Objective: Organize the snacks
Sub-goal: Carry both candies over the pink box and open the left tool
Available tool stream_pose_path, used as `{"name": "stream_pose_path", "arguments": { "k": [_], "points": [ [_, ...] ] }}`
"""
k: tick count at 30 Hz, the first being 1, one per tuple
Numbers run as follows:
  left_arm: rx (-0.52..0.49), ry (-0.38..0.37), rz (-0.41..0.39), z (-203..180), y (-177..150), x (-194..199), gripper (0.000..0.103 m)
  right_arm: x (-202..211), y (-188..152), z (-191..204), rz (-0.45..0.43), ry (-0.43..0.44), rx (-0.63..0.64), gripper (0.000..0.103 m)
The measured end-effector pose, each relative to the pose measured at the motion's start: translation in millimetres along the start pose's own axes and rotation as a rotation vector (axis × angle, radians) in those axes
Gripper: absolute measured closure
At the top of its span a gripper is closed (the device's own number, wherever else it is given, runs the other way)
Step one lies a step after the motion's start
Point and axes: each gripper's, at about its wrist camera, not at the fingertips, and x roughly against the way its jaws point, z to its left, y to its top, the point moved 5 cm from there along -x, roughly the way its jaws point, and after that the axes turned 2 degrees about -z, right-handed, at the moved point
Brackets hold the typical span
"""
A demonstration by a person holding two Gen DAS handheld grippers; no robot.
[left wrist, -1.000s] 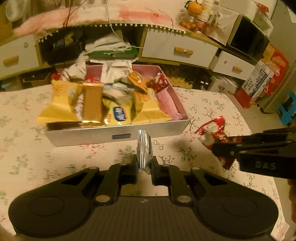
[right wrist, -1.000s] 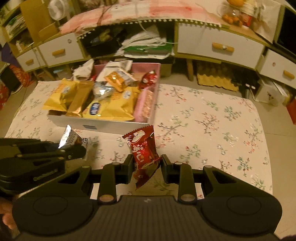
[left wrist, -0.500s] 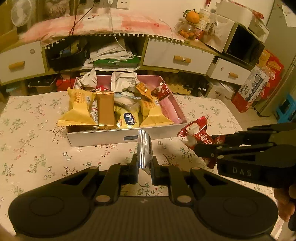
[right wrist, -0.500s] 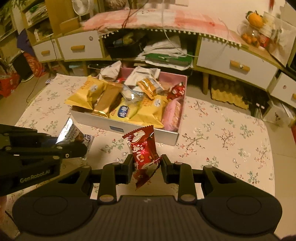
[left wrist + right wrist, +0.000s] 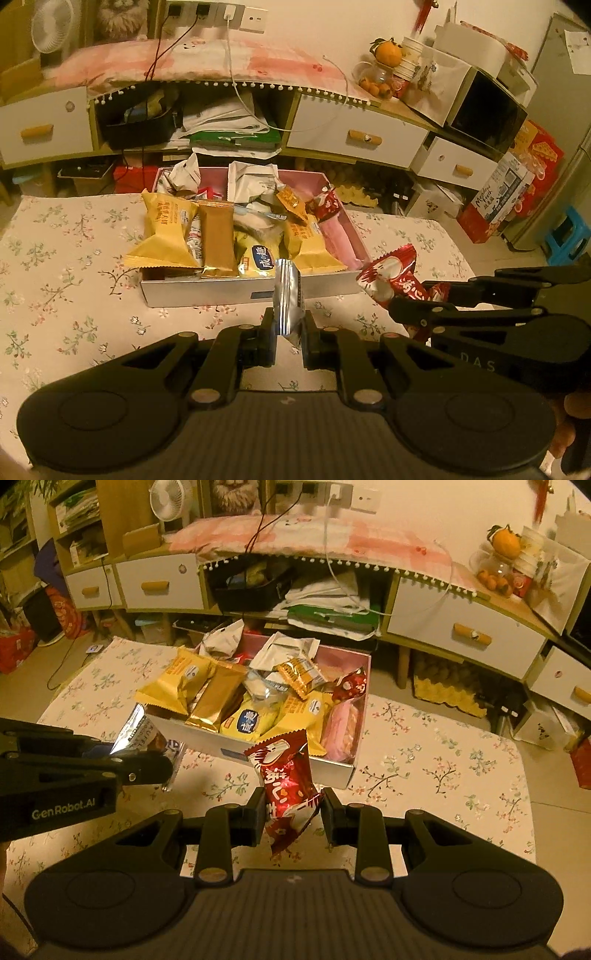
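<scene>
Snacks held clear of the box point(image 5: 207, 291), one per gripper
Left gripper point(image 5: 289, 334) clamps silver packet point(image 5: 288, 295), right gripper point(image 5: 292, 814) clamps red packet point(image 5: 286, 771); carry both over the rim before releasing

Floral-cloth table point(image 5: 66, 280), snack-filled box point(image 5: 207, 293) on it

We see the box point(image 5: 255, 291) heaped past its rim with snack packets point(image 5: 236, 701) — little room on top, perhaps a gap along its pink right wall. The table point(image 5: 66, 295) is bare to the box's left, right and near edge — open passage. A cabinet point(image 5: 461, 627) stands behind.
</scene>
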Motion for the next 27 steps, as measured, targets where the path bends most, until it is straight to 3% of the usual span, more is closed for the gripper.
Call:
{"name": "stream_pose_path", "arguments": {
  "k": [16,27],
  "points": [
    [0.055,-0.015,-0.047,16,20,8,0.088,-7,6,1,-0.015,0.000,-0.015,0.075],
    [0.135,-0.069,-0.057,32,46,-14,0.088,-27,14,-47,-0.017,0.055,-0.266,0.075]
  ]
}}
